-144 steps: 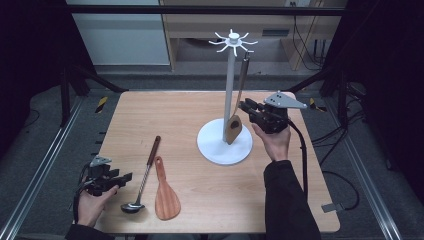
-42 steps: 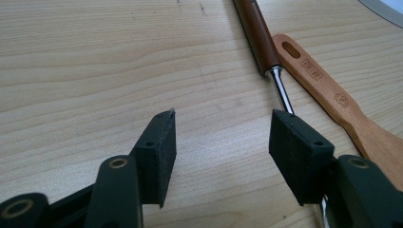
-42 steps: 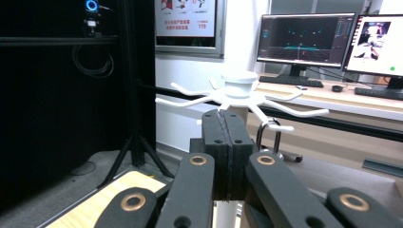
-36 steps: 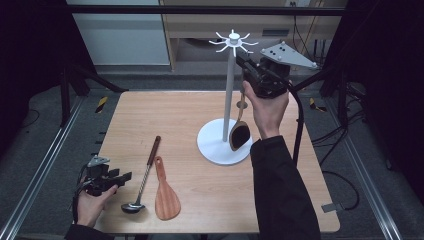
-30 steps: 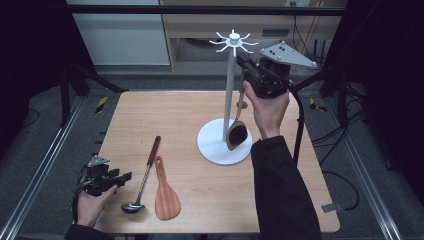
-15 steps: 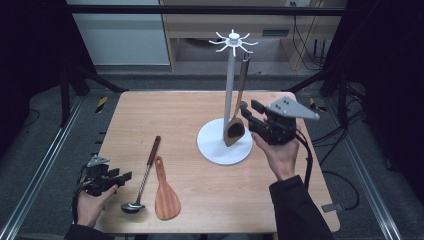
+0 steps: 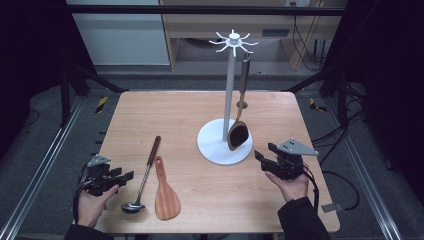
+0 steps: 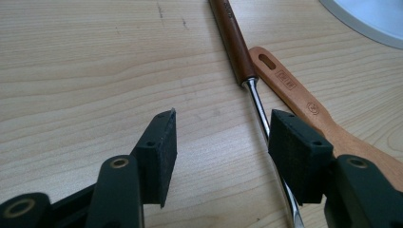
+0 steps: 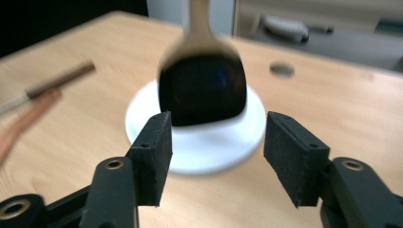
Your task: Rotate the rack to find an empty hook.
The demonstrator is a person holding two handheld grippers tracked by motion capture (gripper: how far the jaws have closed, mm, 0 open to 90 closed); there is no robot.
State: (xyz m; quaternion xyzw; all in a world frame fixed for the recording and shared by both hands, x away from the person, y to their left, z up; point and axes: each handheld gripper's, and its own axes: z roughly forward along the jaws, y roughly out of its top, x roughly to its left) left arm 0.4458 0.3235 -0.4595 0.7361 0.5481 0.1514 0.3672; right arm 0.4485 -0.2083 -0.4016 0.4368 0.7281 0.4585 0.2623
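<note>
High view: two tongs (image 7: 262,156) (image 7: 127,176) both apart, one hung spatula (image 7: 238,135), one ladle (image 7: 143,176).

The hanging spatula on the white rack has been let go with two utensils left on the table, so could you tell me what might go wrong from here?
1. The hanging spatula hangs tilted from one rack hook and blurs in the right gripper view; if it swings, it might slip off.
2. The left hand-held gripper is open, its right pad over the ladle shaft, close to the wooden spatula. Closing could catch both.
3. The right hand-held gripper, jaws just opened and empty, sits near the rack base and could nudge it.
</note>
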